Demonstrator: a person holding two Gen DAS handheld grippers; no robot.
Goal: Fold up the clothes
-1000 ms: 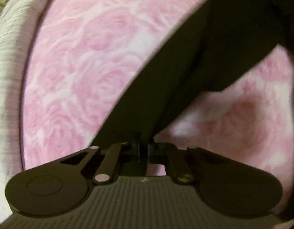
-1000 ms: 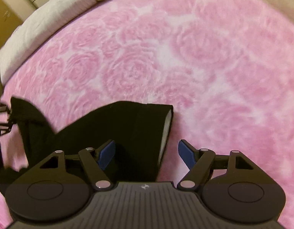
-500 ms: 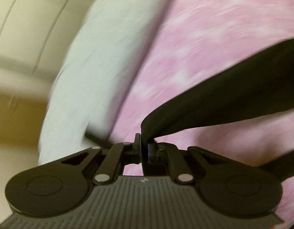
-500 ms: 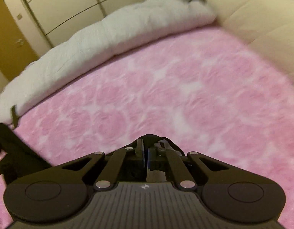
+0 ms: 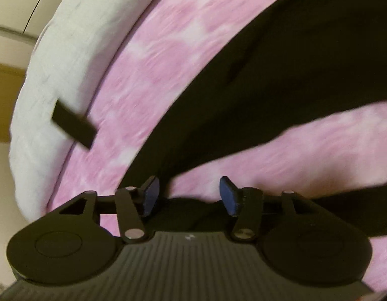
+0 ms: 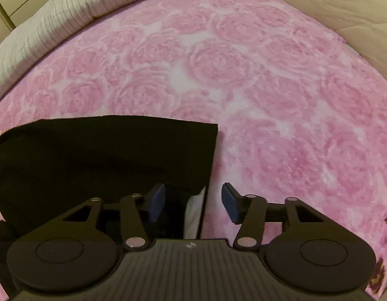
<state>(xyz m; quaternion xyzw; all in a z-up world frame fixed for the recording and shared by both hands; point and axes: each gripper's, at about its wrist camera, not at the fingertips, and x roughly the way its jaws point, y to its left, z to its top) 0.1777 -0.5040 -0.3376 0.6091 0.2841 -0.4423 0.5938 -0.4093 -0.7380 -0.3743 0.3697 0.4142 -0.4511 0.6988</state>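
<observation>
**Both grippers letting go of the black garment after a fold**

The black garment point(image 6: 103, 165) is now lying flat on the pink rose-patterned bedspread point(image 6: 243, 75), its near right corner squared off and a sliver of white lining or label point(image 6: 194, 208) showing at that edge. In the left wrist view the same garment point(image 5: 281, 80) is stretching away as a long dark band across the bedspread point(image 5: 168, 62), though motion blur is hiding its folds.

Half a second ago each gripper was clenched on a pinch of this cloth; the jaws of both have just been opening. The right gripper point(image 6: 192, 202) is hovering with its blue pads apart over the garment's corner, the left pad above the cloth and the right pad above bare bedspread, neither pressing on anything. The left gripper point(image 5: 189, 195) is likewise released, its pads spread with dark cloth and pink bedspread visible between them and nothing gripped.

Judging from this, one fold is being finished: the cloth has been carried over, laid down and dropped. The next step is probably finding a new pair of edges for a further fold.

Further out, a white quilted blanket point(image 6: 55, 20) is running along the bedspread's far edge, a small dark strap-like piece point(image 5: 74, 126) is lying across its border, and a beige padded cushion point(image 6: 331, 5) is bounding the right side
</observation>
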